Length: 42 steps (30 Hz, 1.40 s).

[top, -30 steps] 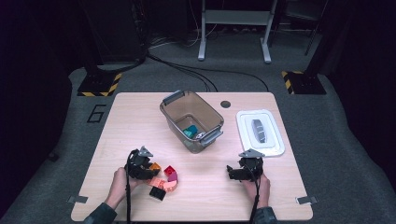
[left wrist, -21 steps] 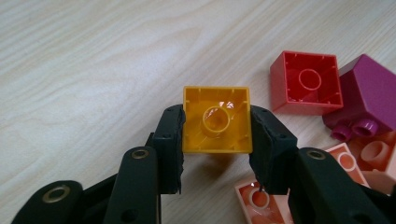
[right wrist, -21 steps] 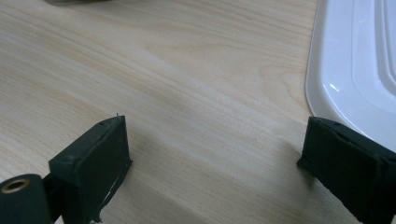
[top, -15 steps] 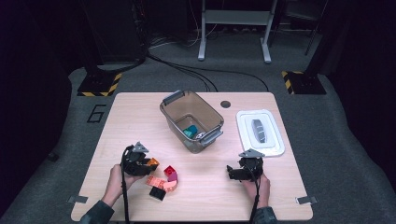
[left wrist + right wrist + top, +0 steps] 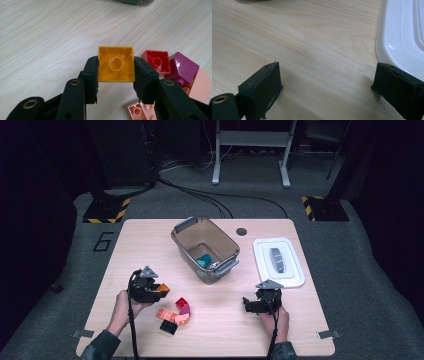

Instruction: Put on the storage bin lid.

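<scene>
Pinching yellow brick [image 5: 115, 64], left gripper [image 5: 115, 75] clamped.

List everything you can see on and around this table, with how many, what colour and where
yellow block: 1, yellow-orange, hollow side to the camera, clamped in the left gripper above the table
loose blocks: several, red, magenta, pink and black, clustered on the table beside the left gripper
bin: 1, clear brownish with grey handles, table centre, far side
teal block: 1, teal, inside the bin
lid: 1, white with a grey handle, flat on the table right of the bin
table: 1, light wood
hazard-striped bases: 2, black and yellow, on the floor beyond the table
left gripper: 1, black, shut on the yellow block
right gripper: 1, black, jaws wide apart, nothing between them, near the lid
</scene>
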### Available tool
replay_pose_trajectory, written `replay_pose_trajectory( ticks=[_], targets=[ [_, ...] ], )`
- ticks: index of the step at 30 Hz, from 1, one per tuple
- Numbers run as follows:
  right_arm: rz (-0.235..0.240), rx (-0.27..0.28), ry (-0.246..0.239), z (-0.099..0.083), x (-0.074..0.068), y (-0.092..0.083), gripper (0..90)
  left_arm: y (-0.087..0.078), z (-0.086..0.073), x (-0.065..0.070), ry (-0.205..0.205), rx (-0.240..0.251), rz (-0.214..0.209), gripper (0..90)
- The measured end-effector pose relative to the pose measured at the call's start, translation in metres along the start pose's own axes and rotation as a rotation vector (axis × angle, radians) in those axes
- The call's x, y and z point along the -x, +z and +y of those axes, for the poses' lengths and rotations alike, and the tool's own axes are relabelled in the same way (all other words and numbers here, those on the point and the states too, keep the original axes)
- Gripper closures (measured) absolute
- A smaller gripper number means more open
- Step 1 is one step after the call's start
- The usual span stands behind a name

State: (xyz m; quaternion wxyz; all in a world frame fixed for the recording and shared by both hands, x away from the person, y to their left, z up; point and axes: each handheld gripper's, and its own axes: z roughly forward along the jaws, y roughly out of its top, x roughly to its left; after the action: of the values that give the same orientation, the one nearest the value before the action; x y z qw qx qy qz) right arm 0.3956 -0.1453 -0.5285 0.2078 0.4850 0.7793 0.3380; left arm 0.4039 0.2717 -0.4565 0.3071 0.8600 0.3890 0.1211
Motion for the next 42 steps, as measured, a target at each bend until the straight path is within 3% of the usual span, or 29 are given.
replay_pose_trajectory(
  ticks=[24, 42],
  targets=[
    [0.000, 0.000, 0.002, 0.000, 0.000, 0.000, 6.5, -0.023, 0.033, -0.008, 0.031, 0.028, 0.009, 58.7],
    [0.001, 0.001, -0.001, 0.000, 0.000, 0.000, 6.5, -0.036, 0.067, -0.011, 0.052, 0.064, 0.019, 58.7]
  ],
)
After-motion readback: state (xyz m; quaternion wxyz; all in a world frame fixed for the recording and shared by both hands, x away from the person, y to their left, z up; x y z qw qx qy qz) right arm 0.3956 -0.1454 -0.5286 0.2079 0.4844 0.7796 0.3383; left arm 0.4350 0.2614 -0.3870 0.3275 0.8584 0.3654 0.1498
